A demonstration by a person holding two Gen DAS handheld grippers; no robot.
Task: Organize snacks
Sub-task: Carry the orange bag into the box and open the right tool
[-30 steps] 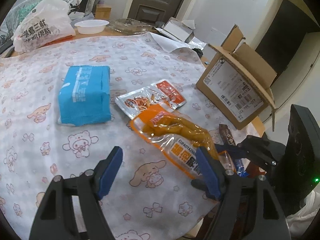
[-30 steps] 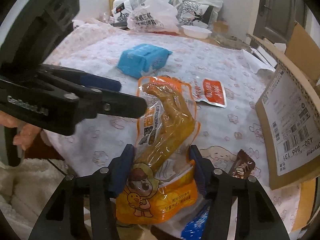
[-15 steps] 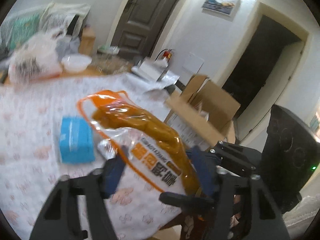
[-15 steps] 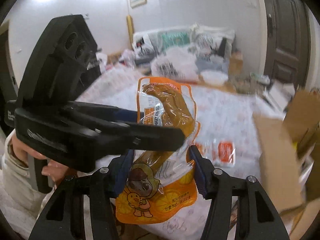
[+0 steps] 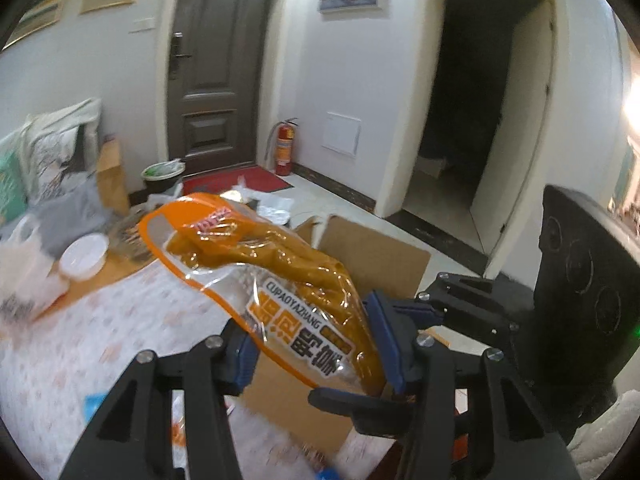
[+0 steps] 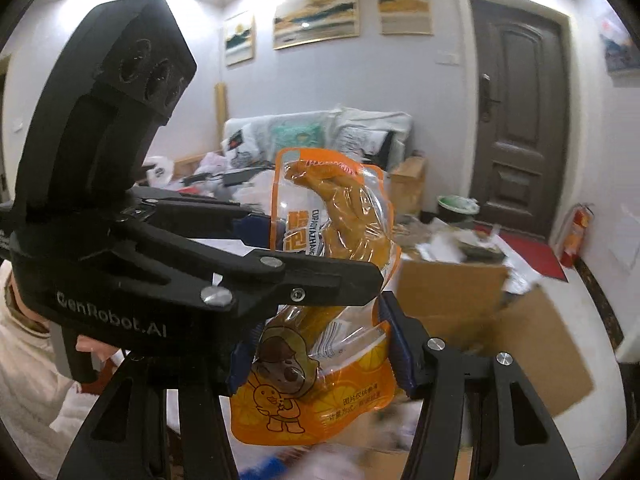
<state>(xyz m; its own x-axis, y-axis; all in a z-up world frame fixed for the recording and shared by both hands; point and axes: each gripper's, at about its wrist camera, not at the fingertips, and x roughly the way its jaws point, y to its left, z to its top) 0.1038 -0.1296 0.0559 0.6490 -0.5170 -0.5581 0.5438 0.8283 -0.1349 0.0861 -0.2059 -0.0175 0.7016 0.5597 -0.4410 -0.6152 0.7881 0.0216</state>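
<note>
A: What is the right gripper [image 6: 320, 350] doing?

B: Its two blue pads are squeezed tight on the orange snack bag [image 6: 324, 280]. The bag is up in the air, in the middle of the right wrist picture. It has a little cartoon duck near the bottom and a see-through top with yellow-brown food inside.

A: And the left gripper [image 5: 312, 338]?

B: Its blue pads sit on both sides of the same orange snack bag [image 5: 280, 280], in the middle of the left wrist picture. The pads look like they touch the bag, but I cannot tell if they really pinch it.

A: Do the two grippers meet?

B: Yes. In the right wrist picture the left gripper comes in from the left side, and one black finger crosses in front of the bag.

A: What is under the bag?

B: An open cardboard box [image 5: 376, 264], just behind and below it. In the right wrist picture the cardboard box [image 6: 500, 312] is at the lower right. The table [image 5: 80, 340] with a patterned cloth is at the lower left of the left wrist picture, and a white bowl [image 5: 84, 256] sits near its far edge.
</note>
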